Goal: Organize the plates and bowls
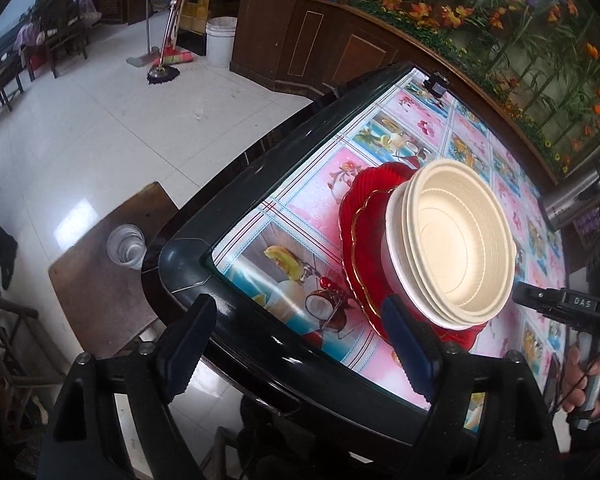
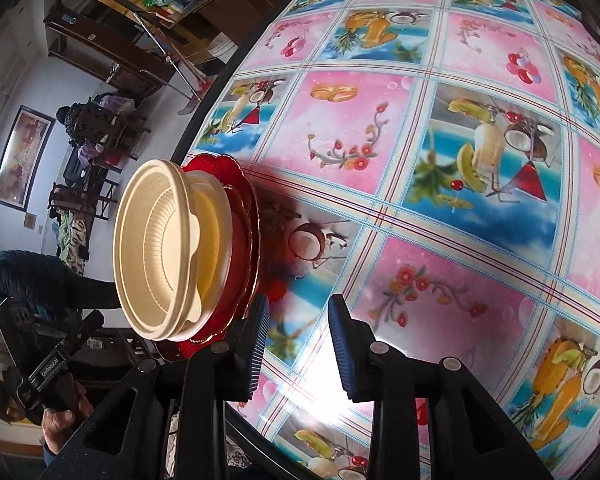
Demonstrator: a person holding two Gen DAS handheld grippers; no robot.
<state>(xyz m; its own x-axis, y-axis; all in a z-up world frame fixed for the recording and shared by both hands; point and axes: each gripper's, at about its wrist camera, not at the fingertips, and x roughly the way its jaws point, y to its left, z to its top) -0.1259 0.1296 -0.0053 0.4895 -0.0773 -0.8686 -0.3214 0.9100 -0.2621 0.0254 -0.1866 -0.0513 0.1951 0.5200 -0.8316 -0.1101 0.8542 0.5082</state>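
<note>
Left wrist view shows cream bowls stacked on red plates at right, both tongs wide open and empty; stacking seems finished, so next only withdraw.

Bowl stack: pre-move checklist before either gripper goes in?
1. Left gripper open and empty: ok.
2. Right gripper open and empty: ok.
3. Cream bowls nested, resting on the red plates: ok.
4. Red plates fully on the table, not overhanging its edge: ok, though close to the dark rim.
5. Bowl count in the stack: cannot tell; at least three rims show.
6. Left gripper's fingers straddling the plate edge: not ok; only one finger is near the plates.
</note>
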